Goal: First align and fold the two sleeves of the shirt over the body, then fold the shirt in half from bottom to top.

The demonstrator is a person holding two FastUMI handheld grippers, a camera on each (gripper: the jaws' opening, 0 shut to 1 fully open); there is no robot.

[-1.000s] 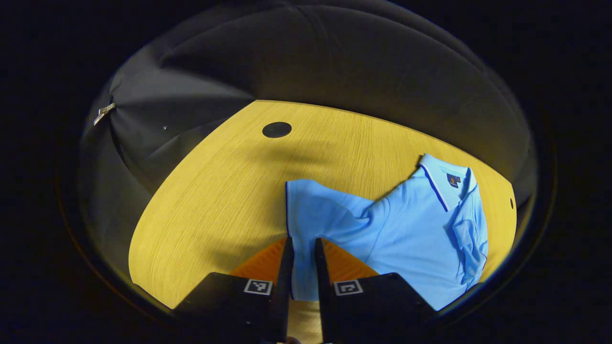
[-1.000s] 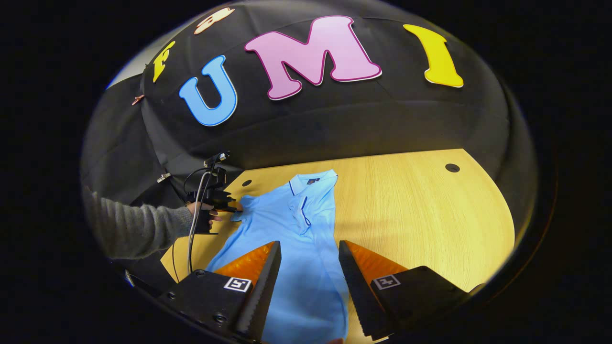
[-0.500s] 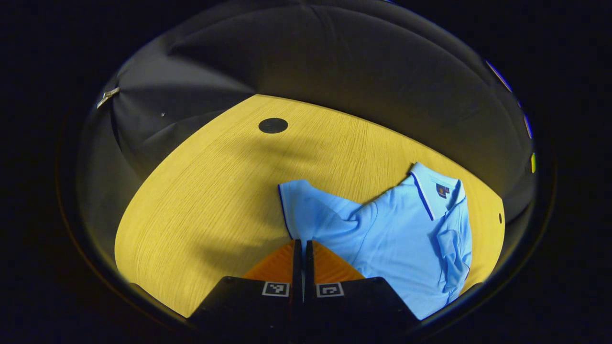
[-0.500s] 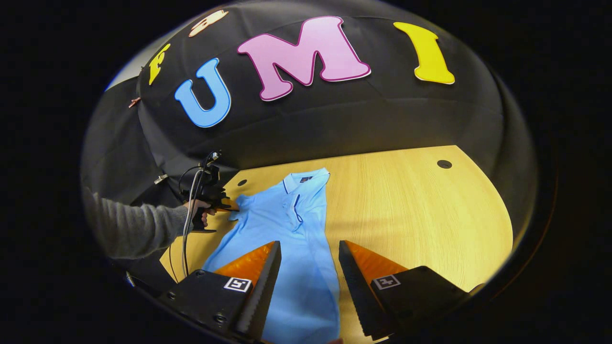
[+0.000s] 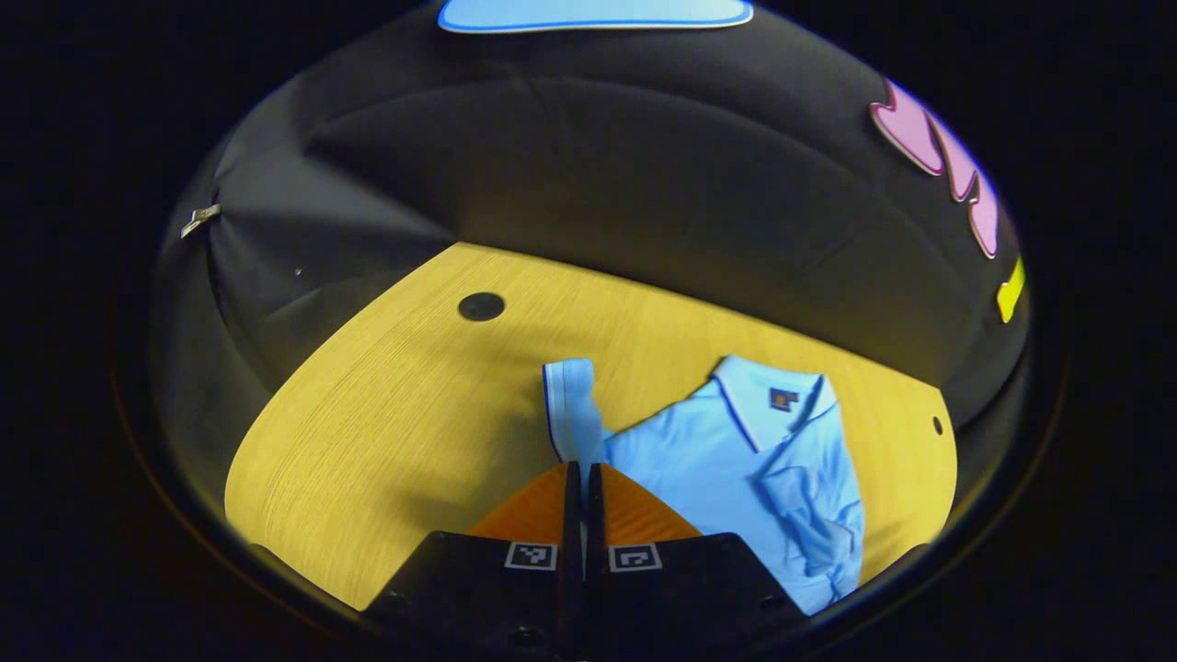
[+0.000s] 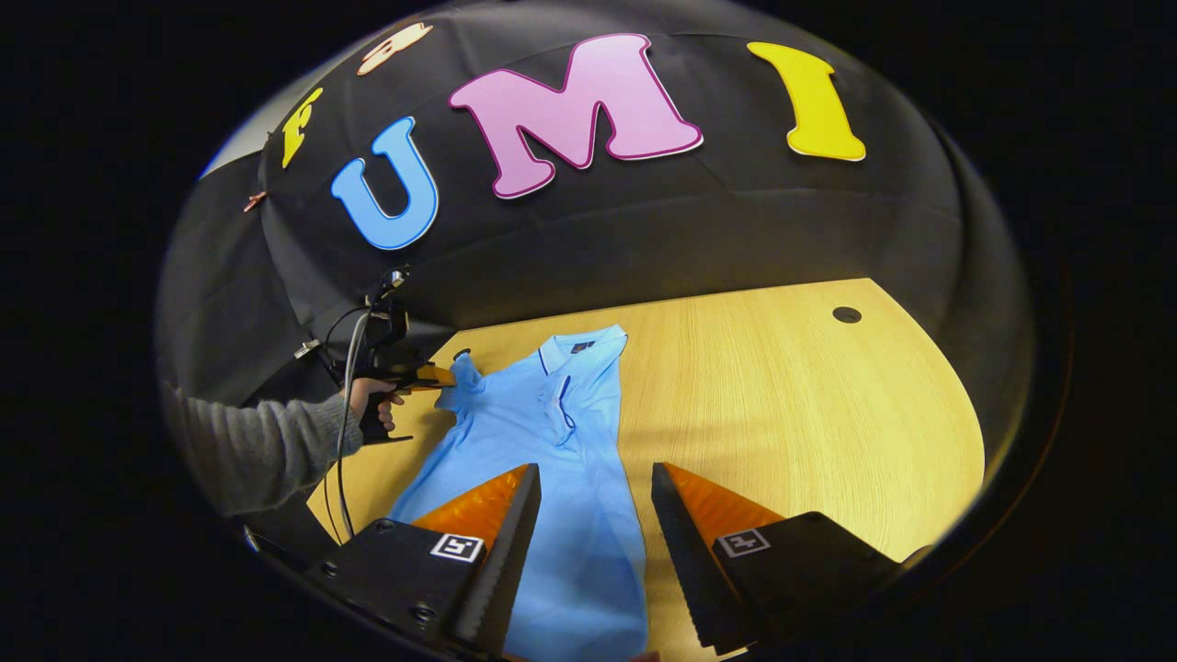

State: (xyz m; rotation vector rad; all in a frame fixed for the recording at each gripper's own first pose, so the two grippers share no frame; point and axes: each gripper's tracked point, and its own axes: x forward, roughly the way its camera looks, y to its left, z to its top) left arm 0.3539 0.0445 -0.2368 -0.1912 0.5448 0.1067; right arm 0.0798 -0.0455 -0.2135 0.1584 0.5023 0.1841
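Just ahead of its closed fingers, the left gripper [image 5: 577, 473] pinches the shirt [image 5: 736, 469]'s sleeve [image 5: 572, 409], raised off the wooden table [image 5: 368, 432]. The right gripper [image 6: 596, 478] hovers open above the shirt's body. A clean fold likely means carrying the sleeve rightward across the chest, keeping the cuff taut and square.

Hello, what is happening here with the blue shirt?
A person is folding a shirt on a table with two hand-held grippers. The left gripper is shut on one sleeve and holds it up off the table. The other sleeve lies over the body. The right gripper hangs open above the lower part of the shirt.
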